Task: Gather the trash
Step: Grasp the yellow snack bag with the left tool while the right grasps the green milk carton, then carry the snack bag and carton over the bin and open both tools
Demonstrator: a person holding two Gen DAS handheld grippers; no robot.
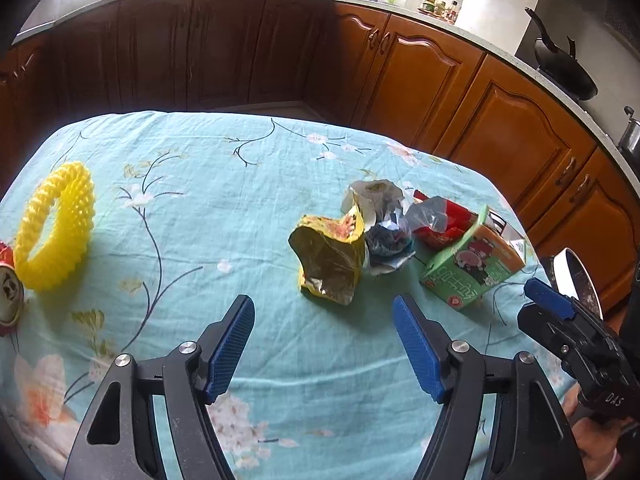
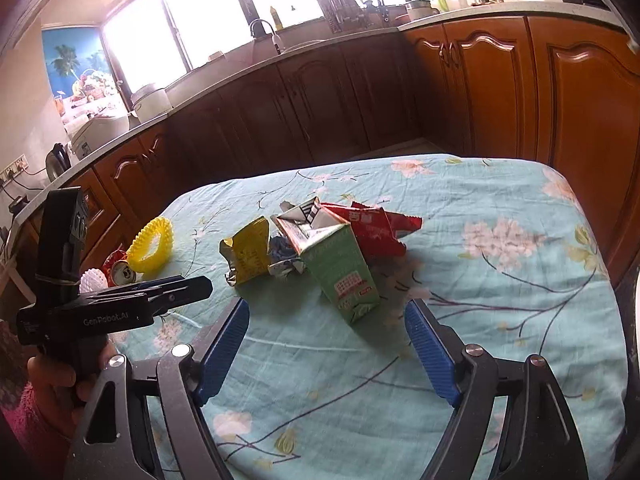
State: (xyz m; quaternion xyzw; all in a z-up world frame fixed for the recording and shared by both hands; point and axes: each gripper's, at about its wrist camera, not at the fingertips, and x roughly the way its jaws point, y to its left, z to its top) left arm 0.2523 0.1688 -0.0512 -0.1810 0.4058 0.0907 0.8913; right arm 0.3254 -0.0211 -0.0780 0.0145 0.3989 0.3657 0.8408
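Wooden kitchen cabinets [image 1: 420,76] back a teal floral-clothed counter [image 1: 224,200]; crumpled yellow foil wrapper [image 1: 328,260] and green drink carton [image 2: 344,276] lie mid-counter, beyond both empty, wide-open tongs: left tongs [image 1: 324,344], right tongs [image 2: 326,344].

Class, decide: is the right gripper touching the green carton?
Apart. The right wrist view shows tablecloth between the open right gripper and the green carton.

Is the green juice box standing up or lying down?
Lying down: the green juice box rests tipped on the tablecloth, its opened top facing the far cabinets.
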